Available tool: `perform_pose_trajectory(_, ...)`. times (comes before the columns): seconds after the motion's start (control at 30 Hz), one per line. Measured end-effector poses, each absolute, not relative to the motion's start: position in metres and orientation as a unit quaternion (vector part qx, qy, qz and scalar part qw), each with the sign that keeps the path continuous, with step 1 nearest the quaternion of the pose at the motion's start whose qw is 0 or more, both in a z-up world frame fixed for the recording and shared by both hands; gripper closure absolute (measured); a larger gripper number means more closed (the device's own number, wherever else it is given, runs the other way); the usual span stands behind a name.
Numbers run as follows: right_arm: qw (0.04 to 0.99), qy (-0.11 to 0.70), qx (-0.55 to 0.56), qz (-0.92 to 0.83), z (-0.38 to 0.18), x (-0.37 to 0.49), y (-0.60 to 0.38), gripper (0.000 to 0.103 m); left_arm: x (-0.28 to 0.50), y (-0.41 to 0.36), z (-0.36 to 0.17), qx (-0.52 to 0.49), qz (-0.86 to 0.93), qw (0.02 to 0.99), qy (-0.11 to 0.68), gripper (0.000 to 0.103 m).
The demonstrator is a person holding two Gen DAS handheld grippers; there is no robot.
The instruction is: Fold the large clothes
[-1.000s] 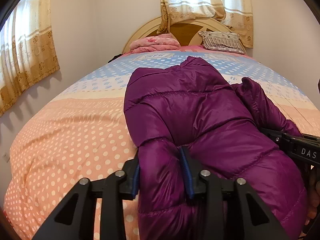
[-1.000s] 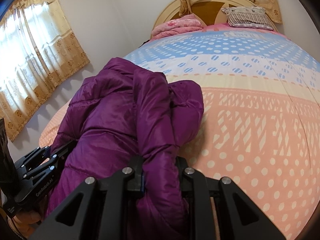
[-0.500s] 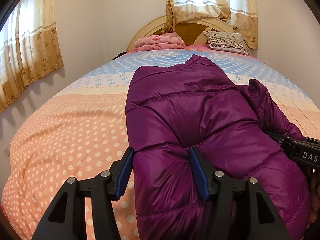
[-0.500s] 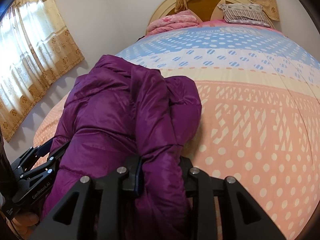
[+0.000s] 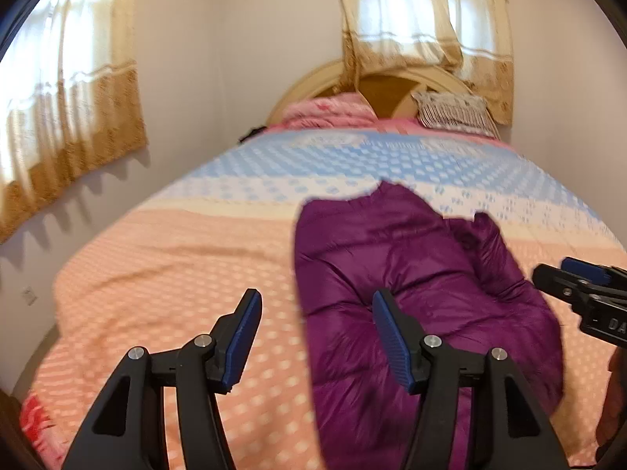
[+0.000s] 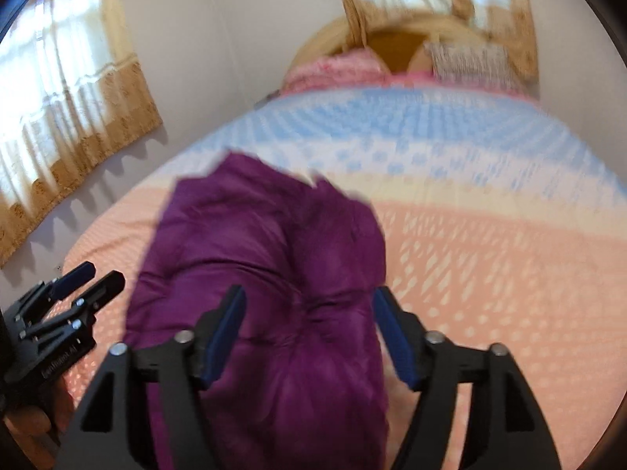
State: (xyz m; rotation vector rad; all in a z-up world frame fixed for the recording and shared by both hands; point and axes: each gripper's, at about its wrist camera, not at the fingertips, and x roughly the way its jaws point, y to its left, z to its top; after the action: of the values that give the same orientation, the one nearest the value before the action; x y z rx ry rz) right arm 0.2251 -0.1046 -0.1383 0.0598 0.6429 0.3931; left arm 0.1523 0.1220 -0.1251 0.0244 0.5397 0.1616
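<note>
Bedroom, plain pale walls [image 5: 250, 58]; two windows with sheer cream curtains edged in gold-brown lace, one on the left wall [image 5: 66, 117], one behind the bed [image 5: 423, 19], both lit by daylight. Bed [image 5: 176, 274] with a dotted coverlet banded blue, cream and peach; arched cream headboard [image 5: 313, 82] with brown inset panel. At the head: folded pink bedding [image 5: 325, 111] on the left, fringed grey pillow [image 5: 454, 113] on the right.

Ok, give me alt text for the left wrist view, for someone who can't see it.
A folded purple puffer jacket lies on a dotted peach-and-blue bedspread; the left gripper, just opened, hangs over its near left edge, gripping nothing. The right gripper shows at the right edge, pillows by the headboard.
</note>
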Motion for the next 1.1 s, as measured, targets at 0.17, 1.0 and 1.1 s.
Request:
perform_pose_trajectory(0.17,0.942,0.276,0.038,0.189,-0.098,0.173,-0.118,0.027,0.106,0.132,-0.078,-0.001,0.083,0.971,0.222,0.040)
perform_pose_trajectory(1.0,0.953,0.228,0.031,0.196,-0.063,0.126,-0.110,0.025,0.075,0.143,-0.049,-0.020,0.089,0.980,0.178,0.034)
perform_pose_trajectory(1.1,0.953,0.227,0.031,0.196,-0.063,0.126,-0.110,0.024,0.076,0.142,-0.050,-0.019,0.089,0.980,0.179,0.034)
